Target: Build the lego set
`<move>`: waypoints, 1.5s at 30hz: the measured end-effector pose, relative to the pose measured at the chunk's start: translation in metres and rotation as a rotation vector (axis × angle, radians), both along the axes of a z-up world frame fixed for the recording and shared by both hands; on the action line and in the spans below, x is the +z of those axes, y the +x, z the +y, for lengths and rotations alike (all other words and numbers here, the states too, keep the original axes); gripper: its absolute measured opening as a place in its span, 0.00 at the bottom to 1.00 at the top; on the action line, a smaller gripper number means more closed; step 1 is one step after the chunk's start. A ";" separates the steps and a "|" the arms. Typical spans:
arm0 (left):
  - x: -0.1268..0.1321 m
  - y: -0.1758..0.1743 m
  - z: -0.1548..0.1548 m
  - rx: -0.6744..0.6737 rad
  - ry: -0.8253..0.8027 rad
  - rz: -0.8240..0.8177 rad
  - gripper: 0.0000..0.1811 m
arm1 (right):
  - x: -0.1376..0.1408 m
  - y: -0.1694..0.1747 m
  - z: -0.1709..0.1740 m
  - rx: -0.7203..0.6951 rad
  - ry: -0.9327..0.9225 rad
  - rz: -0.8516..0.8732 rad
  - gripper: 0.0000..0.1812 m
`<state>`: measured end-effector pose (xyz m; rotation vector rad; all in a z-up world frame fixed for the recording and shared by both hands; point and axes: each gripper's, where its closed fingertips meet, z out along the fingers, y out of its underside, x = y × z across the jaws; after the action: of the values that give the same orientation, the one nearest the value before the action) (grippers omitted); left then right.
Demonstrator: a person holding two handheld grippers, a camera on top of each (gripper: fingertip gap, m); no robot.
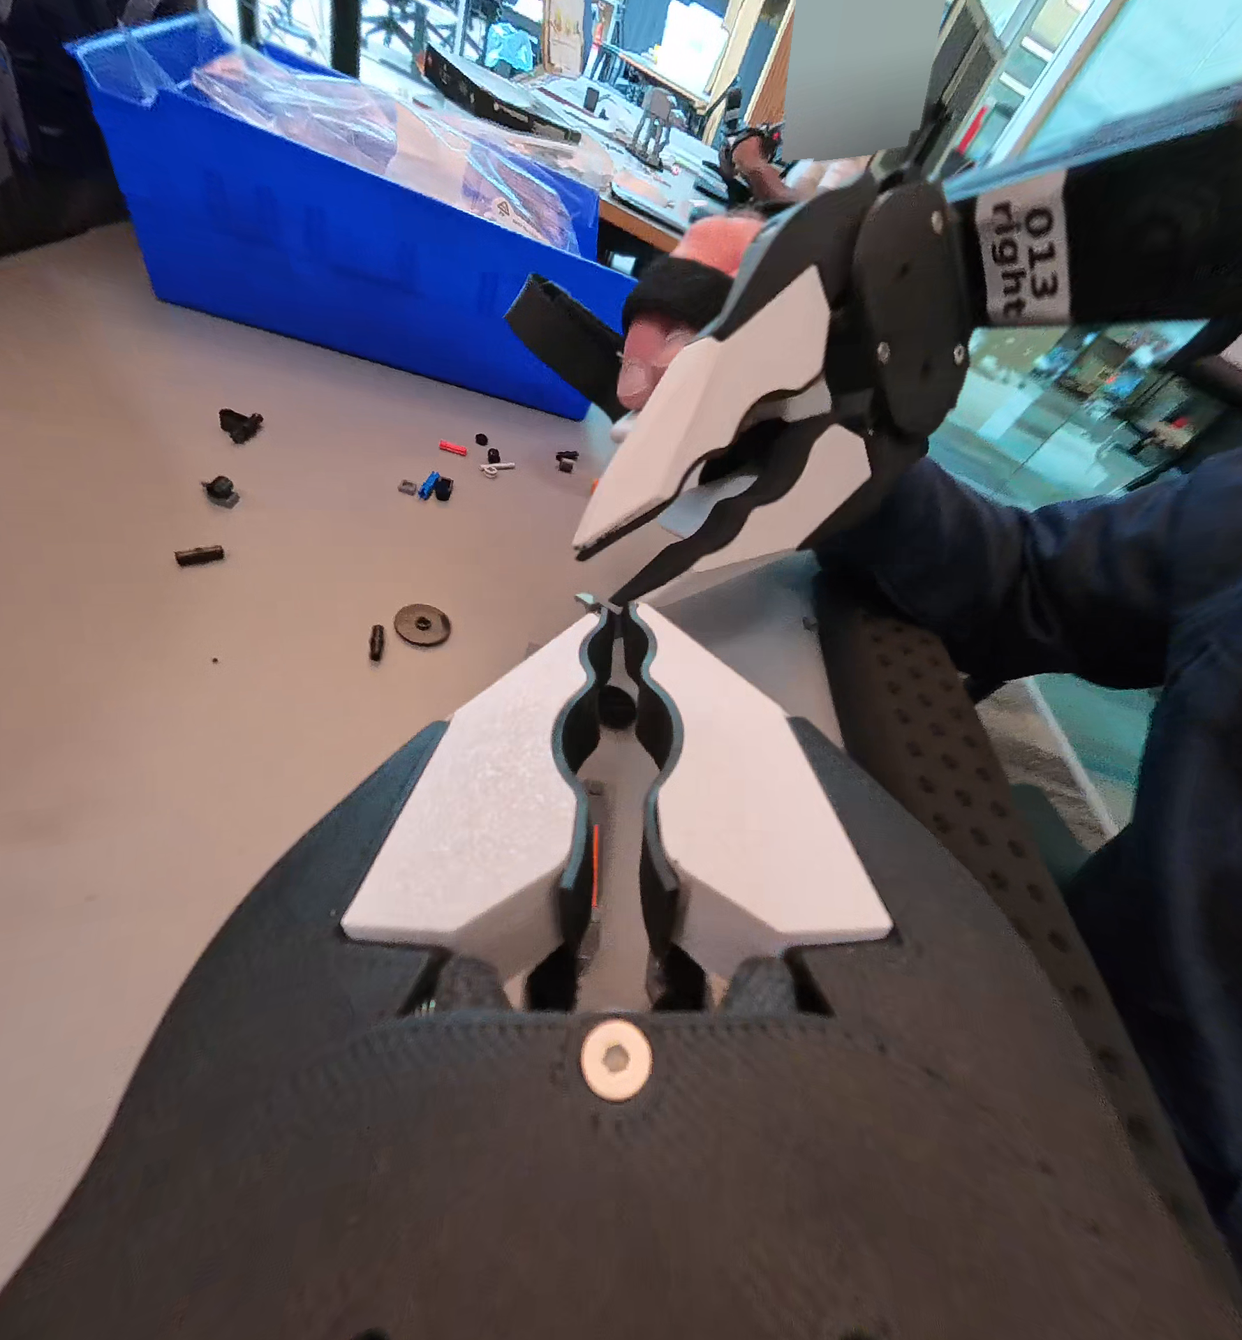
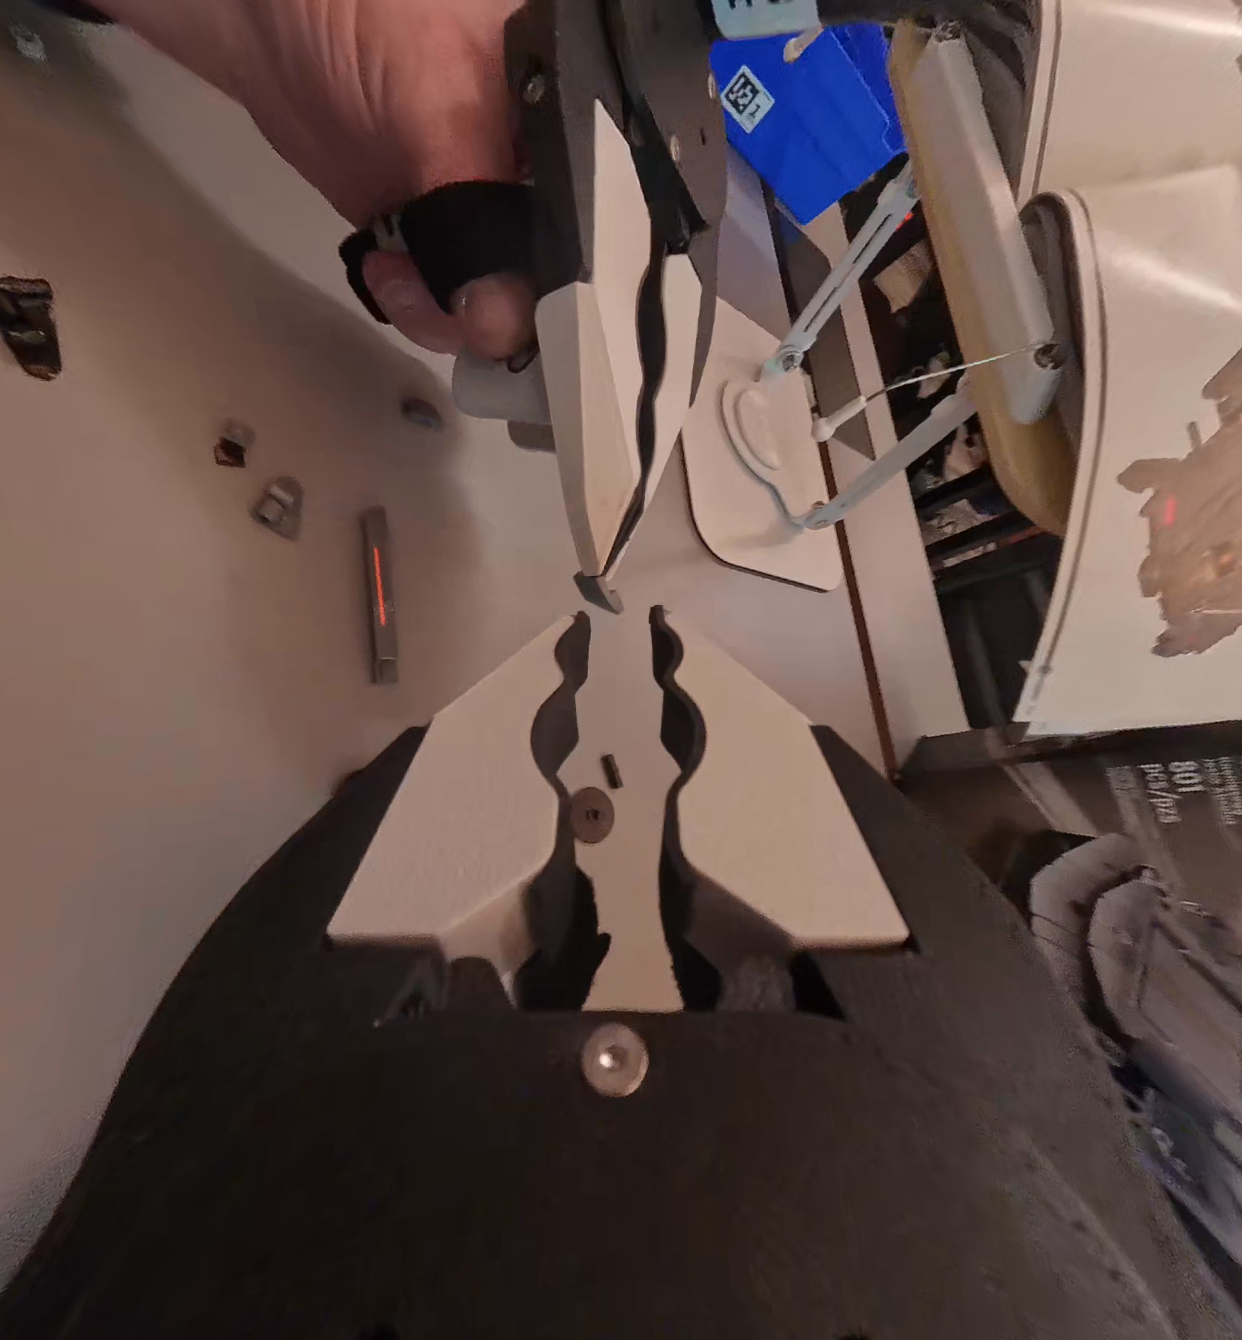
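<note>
While left tongs (image 1: 612, 613) pinch a grey piece (image 2: 598, 589) — right tongs (image 2: 619, 615) gape.

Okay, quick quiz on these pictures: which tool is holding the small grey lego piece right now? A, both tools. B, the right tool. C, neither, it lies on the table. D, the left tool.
D: the left tool is pinched shut on the small grey piece, while the right tool stands open just short of it.
</note>
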<state>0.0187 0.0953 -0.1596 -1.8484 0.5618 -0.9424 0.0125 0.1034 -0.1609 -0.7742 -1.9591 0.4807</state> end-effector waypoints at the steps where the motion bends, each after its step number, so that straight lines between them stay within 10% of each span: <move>1: 0.000 0.000 0.000 -0.001 -0.016 -0.022 0.00 | 0.000 0.000 -0.001 0.003 0.022 0.004 0.09; 25: 0.000 0.002 -0.001 -0.054 -0.164 -0.231 0.00 | -0.011 -0.004 -0.008 -0.005 0.087 -0.039 0.04; 45: -0.087 -0.005 -0.025 -0.106 -0.288 0.415 0.06 | -0.095 0.022 -0.028 0.032 -0.269 -0.572 0.03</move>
<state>0.0142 0.0706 -0.2463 -2.3167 0.8154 -0.7363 0.0348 0.0751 -0.2564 -1.1462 -2.4657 0.5967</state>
